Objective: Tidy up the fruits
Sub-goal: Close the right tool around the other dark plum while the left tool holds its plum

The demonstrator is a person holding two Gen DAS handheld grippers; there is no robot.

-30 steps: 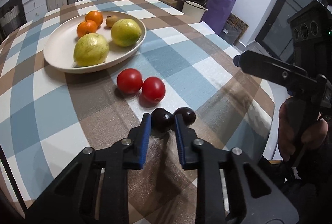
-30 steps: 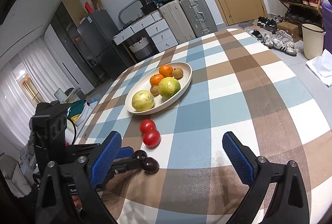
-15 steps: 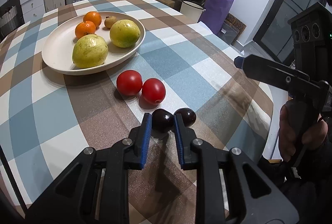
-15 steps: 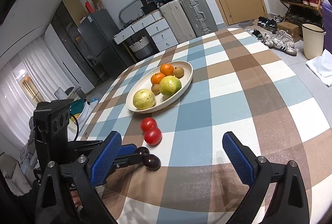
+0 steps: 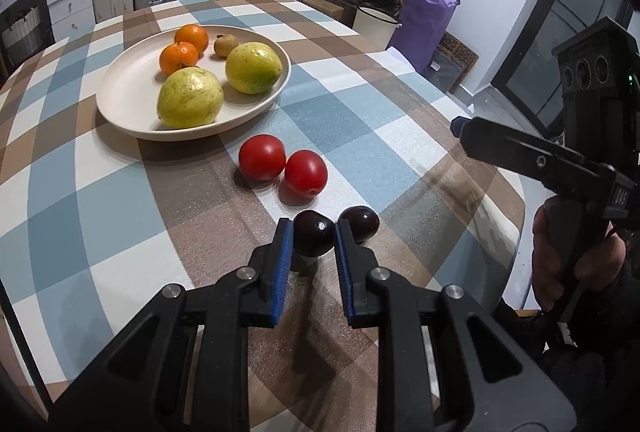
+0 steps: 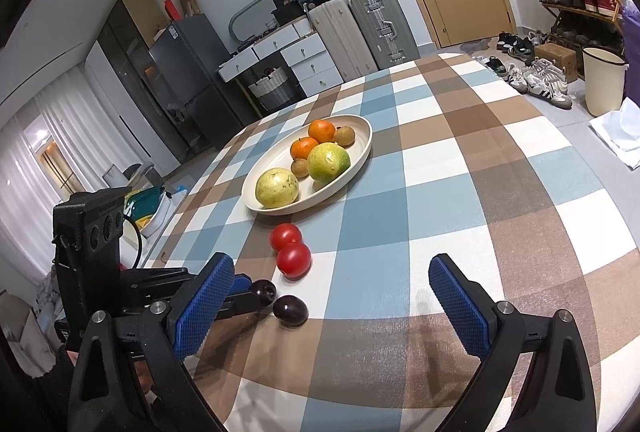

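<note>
My left gripper (image 5: pixel 310 232) is shut on a dark plum (image 5: pixel 313 238) and holds it just above the checked tablecloth; the plum also shows in the right wrist view (image 6: pixel 264 291). A second dark plum (image 5: pixel 360 223) lies beside it on the cloth, also in the right wrist view (image 6: pixel 291 310). Two red tomatoes (image 5: pixel 262 157) (image 5: pixel 306 173) lie between the plums and a cream plate (image 5: pixel 120 88). The plate holds two oranges, two yellow-green guavas and small brown fruits. My right gripper (image 6: pixel 330 296) is open and empty above the table's near side.
The round table's edge (image 5: pixel 516 200) drops off to the right. Suitcases, drawers, a shoe rack, a purple bag and a white bin stand around the room, away from the table.
My left gripper has lifted slightly with the plum between its pads. The right gripper has barely moved.
</note>
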